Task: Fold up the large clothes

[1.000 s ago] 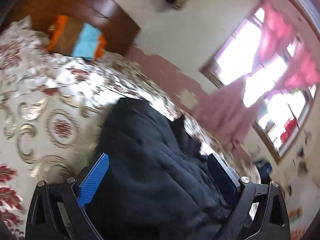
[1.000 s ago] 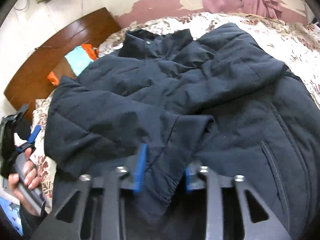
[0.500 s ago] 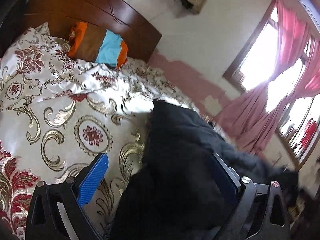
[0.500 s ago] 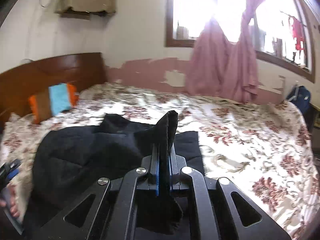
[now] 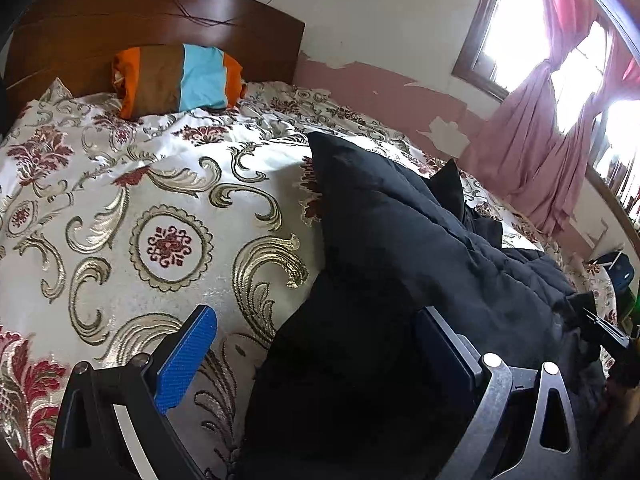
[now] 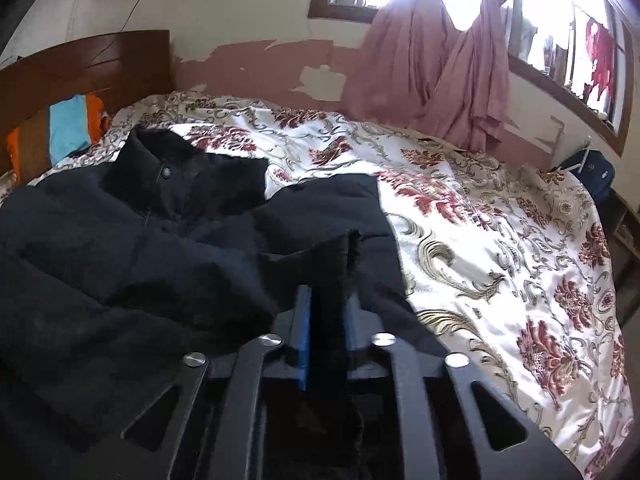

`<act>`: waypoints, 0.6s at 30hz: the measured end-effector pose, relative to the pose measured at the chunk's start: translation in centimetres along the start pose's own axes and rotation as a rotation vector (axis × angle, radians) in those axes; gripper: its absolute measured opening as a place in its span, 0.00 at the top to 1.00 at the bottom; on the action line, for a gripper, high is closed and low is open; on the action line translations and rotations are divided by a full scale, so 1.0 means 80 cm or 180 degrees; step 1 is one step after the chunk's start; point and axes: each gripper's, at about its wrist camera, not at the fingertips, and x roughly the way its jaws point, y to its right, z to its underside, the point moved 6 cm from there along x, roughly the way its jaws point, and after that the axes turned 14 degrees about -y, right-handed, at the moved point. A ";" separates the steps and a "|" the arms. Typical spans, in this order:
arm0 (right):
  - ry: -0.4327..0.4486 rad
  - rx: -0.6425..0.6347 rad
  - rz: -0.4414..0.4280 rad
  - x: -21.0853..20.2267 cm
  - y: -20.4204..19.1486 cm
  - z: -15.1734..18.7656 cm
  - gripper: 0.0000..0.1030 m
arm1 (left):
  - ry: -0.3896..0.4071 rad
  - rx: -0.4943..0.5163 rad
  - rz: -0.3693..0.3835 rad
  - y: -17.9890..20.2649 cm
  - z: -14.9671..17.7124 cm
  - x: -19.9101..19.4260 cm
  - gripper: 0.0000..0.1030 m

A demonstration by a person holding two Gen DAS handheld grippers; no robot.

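Floral bedspread (image 6: pixel 500 248) carries the dark padded jacket (image 6: pixel 132 256), spread across its left half, collar (image 6: pixel 160 168) toward the headboard (image 5: pixel 160 24). Right gripper (image 6: pixel 326 344) is clamped on a jacket edge; left gripper (image 5: pixel 316 356) gapes wide over the hem, gripping nothing. Best move probably: carry the pinched edge low across, keep it taut. Sleeves and far hem hidden; the fabric is too dark to read folds.

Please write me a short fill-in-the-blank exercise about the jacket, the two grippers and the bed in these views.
1. The right gripper is shut on a fold of the ____ jacket.
2. The left gripper has its jaws ____.
3. The jacket lies on a floral ____.
4. The striped pillow leans against the wooden ____.

Missing words: black; open; bedspread; headboard
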 end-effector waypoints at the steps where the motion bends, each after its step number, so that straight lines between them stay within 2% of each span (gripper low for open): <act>1: 0.0070 0.0005 0.0051 -0.003 -0.003 -0.001 0.77 | 0.0039 -0.0002 0.0037 0.002 -0.001 -0.003 0.03; 2: 0.0178 -0.0015 0.0054 -0.012 -0.003 -0.004 0.68 | 0.0112 0.0003 0.0094 0.004 -0.003 -0.008 0.03; 3: 0.0316 -0.0061 -0.0017 -0.028 -0.010 -0.007 0.54 | 0.0217 0.0017 0.0189 0.010 -0.006 -0.015 0.03; 5: 0.0450 -0.0150 -0.0235 -0.043 -0.026 -0.008 0.36 | 0.0360 0.0114 0.0366 0.025 -0.013 -0.022 0.03; 7: 0.0439 -0.0365 -0.0524 -0.051 -0.053 -0.004 0.35 | 0.0446 0.0301 0.0430 0.049 -0.022 -0.024 0.03; 10: 0.0184 -0.0734 -0.0737 -0.035 -0.093 0.011 0.35 | 0.0334 0.0646 0.0343 0.082 -0.027 -0.011 0.03; 12: 0.0044 -0.0913 -0.0772 -0.017 -0.111 0.020 0.35 | 0.0136 0.0821 0.0153 0.095 -0.022 0.009 0.03; 15: -0.0094 -0.0897 -0.0875 0.006 -0.120 0.030 0.35 | -0.0180 0.1033 -0.0270 0.099 -0.007 0.045 0.00; 18: -0.0286 -0.0846 -0.0920 0.035 -0.124 0.041 0.35 | -0.0270 0.1060 -0.0439 0.097 0.000 0.057 0.00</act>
